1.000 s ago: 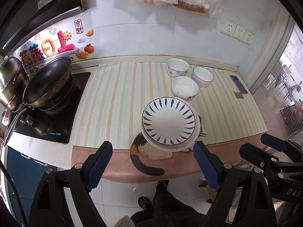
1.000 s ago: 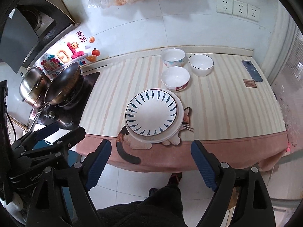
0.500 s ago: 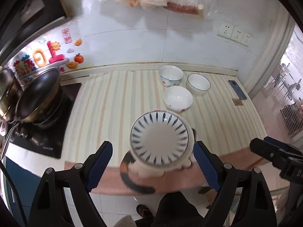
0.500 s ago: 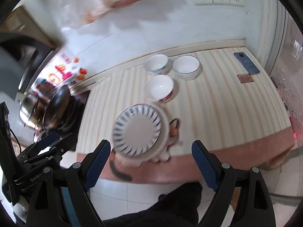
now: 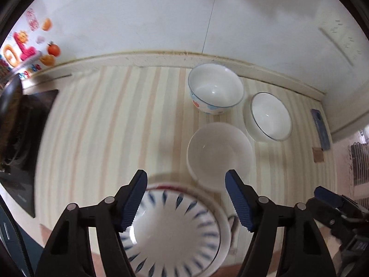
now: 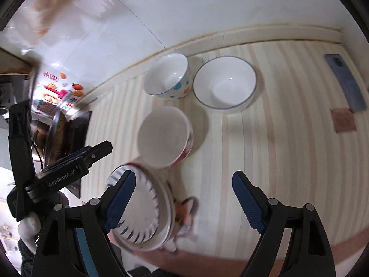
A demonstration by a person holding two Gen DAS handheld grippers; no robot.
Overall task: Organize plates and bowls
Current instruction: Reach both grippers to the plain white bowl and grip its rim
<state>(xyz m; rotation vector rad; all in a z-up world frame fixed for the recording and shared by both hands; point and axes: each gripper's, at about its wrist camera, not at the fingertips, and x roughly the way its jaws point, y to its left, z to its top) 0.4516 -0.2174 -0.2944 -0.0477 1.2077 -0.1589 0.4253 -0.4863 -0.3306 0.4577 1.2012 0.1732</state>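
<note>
A white plate with blue ray marks [image 5: 177, 233] [image 6: 138, 212] lies stacked on a larger plate near the counter's front edge. Three white bowls stand behind it: a plain one with red marks outside [image 5: 219, 152] [image 6: 165, 136], one with blue and red spots [image 5: 215, 87] [image 6: 168, 78], and a thin-rimmed one [image 5: 269, 115] [image 6: 224, 83]. My left gripper [image 5: 186, 200] hovers open above the plate's far edge, close to the nearest bowl. Open too, my right gripper [image 6: 183, 202] hangs over the plates' right side.
A dark cooktop with a pan [image 5: 13, 120] [image 6: 57, 129] occupies the counter's left. A phone [image 6: 346, 83] [image 5: 320, 127] and a small brown square [image 6: 343, 120] lie at the right. The striped mat [image 5: 110, 127] has bare room left of the bowls. A cat-shaped mat [image 6: 186, 210] sits under the plates.
Both grippers have dropped down and forward toward the counter, so plates and bowls now look much larger and closer. Both stay open.
</note>
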